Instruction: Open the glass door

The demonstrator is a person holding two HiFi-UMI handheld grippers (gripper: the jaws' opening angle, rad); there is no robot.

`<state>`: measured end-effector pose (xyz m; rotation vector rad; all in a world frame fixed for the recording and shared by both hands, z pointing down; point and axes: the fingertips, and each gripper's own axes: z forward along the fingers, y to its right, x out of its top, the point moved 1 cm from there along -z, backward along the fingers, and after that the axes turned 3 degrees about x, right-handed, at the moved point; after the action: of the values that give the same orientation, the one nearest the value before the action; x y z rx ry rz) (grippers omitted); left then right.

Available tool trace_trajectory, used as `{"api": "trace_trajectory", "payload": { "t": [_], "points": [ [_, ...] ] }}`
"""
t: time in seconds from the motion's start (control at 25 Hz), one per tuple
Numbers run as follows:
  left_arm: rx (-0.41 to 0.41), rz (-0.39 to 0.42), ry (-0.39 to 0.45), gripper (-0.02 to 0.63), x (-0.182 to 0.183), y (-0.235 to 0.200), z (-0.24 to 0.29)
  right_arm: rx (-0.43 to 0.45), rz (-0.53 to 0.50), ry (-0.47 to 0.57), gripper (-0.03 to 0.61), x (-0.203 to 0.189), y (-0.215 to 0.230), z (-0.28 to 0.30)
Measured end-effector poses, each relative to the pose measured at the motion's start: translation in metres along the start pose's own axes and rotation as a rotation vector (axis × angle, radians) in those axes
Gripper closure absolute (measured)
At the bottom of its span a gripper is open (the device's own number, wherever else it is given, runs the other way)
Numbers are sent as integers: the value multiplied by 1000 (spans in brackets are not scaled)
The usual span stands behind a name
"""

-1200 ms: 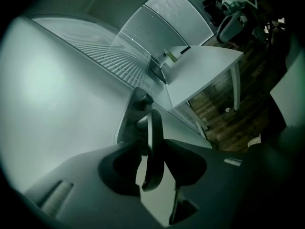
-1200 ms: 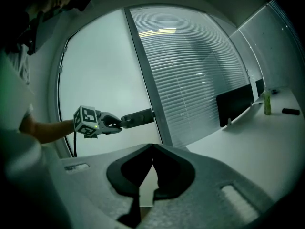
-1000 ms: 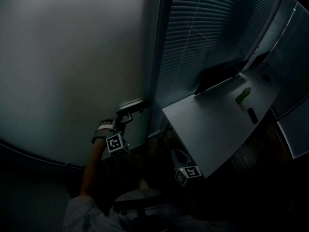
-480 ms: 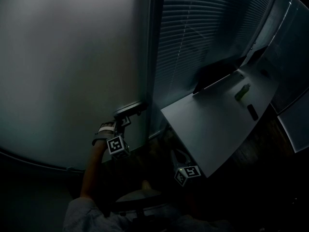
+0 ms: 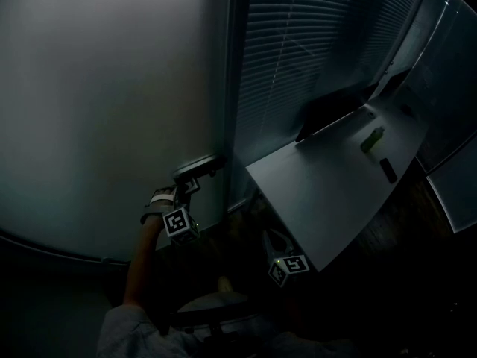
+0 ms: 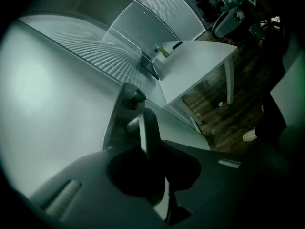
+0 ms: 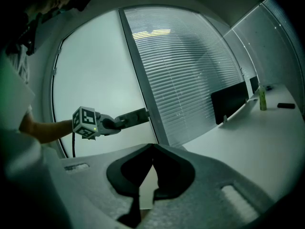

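Observation:
The frosted glass door [image 5: 112, 88] fills the left of the head view, with its dark lever handle [image 5: 200, 166] near the metal frame. My left gripper [image 5: 188, 185] reaches up to that handle. In the left gripper view the lever [image 6: 145, 125] runs between the jaws of the left gripper [image 6: 148, 144], which are closing and grip it. The right gripper view shows the same hold on the handle [image 7: 133, 117] from the side. My right gripper [image 5: 277, 246] hangs low beside the desk; its jaws [image 7: 152, 149] are shut on nothing.
Right of the door stand a metal frame post [image 5: 235, 88] and a glass wall with blinds [image 5: 313, 43]. A white desk [image 5: 335, 177] carries a dark monitor [image 5: 332, 110], a green bottle [image 5: 373, 139] and a dark remote [image 5: 387, 170]. A chair [image 5: 216, 304] is just below me.
The left gripper stays at the handle and its jaws have drawn in around the lever. The right gripper has not moved.

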<state>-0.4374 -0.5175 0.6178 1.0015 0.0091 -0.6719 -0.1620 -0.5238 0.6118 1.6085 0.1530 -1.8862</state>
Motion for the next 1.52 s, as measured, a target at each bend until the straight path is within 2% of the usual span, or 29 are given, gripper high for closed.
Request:
{"api": "trace_trajectory", "payload": {
  "t": [1.08,1.52],
  "points": [
    [10,20,-78,570,2,13,-13,-28,13,33,577,-4,3,-37],
    [13,34,-71,569,10,18,-29,-36,25,27,577,-11,1,-57]
  ]
}}
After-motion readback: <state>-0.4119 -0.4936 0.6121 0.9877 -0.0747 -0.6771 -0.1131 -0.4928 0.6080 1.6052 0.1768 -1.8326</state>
